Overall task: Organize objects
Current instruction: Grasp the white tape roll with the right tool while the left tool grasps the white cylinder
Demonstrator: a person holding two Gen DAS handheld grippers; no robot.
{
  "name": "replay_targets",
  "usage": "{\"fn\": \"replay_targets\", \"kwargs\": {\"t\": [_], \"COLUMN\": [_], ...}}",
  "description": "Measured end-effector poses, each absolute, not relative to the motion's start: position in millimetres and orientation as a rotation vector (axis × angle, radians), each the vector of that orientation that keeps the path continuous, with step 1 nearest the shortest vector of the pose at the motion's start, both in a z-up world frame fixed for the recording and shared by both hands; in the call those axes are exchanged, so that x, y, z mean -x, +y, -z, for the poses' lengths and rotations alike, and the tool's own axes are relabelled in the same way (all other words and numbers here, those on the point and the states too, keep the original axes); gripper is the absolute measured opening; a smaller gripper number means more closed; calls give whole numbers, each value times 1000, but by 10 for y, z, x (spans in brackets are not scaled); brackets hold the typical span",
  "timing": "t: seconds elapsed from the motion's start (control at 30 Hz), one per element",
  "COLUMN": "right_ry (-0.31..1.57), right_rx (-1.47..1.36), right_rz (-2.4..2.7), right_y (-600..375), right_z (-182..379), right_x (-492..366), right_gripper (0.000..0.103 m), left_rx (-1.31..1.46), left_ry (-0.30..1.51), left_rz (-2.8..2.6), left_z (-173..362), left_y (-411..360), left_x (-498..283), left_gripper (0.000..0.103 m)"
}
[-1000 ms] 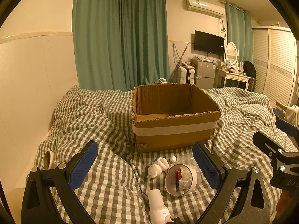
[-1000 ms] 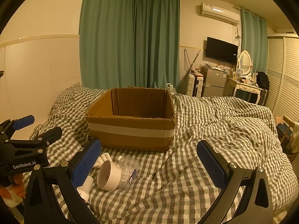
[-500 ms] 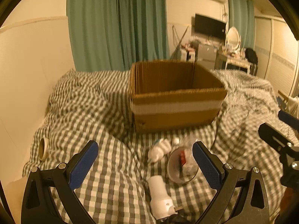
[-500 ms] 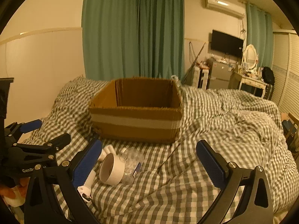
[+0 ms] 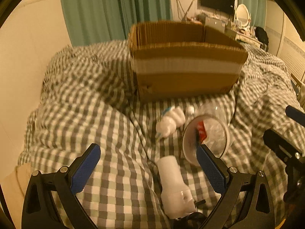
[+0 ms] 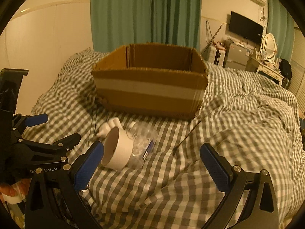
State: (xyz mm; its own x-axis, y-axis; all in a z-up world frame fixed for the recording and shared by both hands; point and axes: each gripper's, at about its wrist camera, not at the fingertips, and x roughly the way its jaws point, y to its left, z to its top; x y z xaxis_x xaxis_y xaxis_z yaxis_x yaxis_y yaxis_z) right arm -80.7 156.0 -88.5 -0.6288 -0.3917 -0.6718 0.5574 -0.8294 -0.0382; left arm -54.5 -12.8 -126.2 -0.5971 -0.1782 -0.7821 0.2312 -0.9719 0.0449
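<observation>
An open cardboard box (image 5: 183, 61) with a pale tape band stands on the checked bed; it also shows in the right wrist view (image 6: 150, 87). In front of it lie a white tape roll (image 5: 205, 139) (image 6: 118, 150), a crumpled clear plastic bottle (image 6: 143, 143), a small white ribbed item (image 5: 169, 122) and a white cylindrical device (image 5: 173, 183). My left gripper (image 5: 148, 168) is open, just above the white device. My right gripper (image 6: 152, 164) is open and empty, right of the roll and bottle.
The checked quilt (image 6: 238, 133) is rumpled, with a high fold at the left (image 5: 85, 114). A wall (image 5: 28, 66) runs along the bed's left side. Green curtains (image 6: 144, 13), a TV (image 6: 245, 26) and a dresser stand beyond. The left gripper's body shows in the right wrist view (image 6: 38, 152).
Both grippers have moved forward and down toward the pile in front of the box. The white device now lies between the left fingers. Both stay open.
</observation>
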Motion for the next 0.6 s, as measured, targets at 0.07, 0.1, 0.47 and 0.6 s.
{"fn": "replay_targets", "kwargs": {"t": [0.07, 0.1, 0.47, 0.6], "right_ry": [336, 335, 325, 333], "right_rx": [-928, -931, -945, -943], "right_rz": [2414, 2413, 2418, 2418], "right_y": [1546, 1548, 1570, 1562], "right_z": [922, 929, 950, 957], "right_x": [820, 826, 840, 840], "right_gripper": [101, 101, 101, 101], "left_rx": [-1335, -1376, -1599, -1592], "left_ry": [129, 150, 133, 127], "left_rz": [2611, 2602, 2599, 2607], "left_z": [1373, 1437, 1793, 1809], "left_y": [-147, -155, -57, -40], "left_x": [581, 598, 701, 701], "left_gripper": [103, 103, 36, 35]}}
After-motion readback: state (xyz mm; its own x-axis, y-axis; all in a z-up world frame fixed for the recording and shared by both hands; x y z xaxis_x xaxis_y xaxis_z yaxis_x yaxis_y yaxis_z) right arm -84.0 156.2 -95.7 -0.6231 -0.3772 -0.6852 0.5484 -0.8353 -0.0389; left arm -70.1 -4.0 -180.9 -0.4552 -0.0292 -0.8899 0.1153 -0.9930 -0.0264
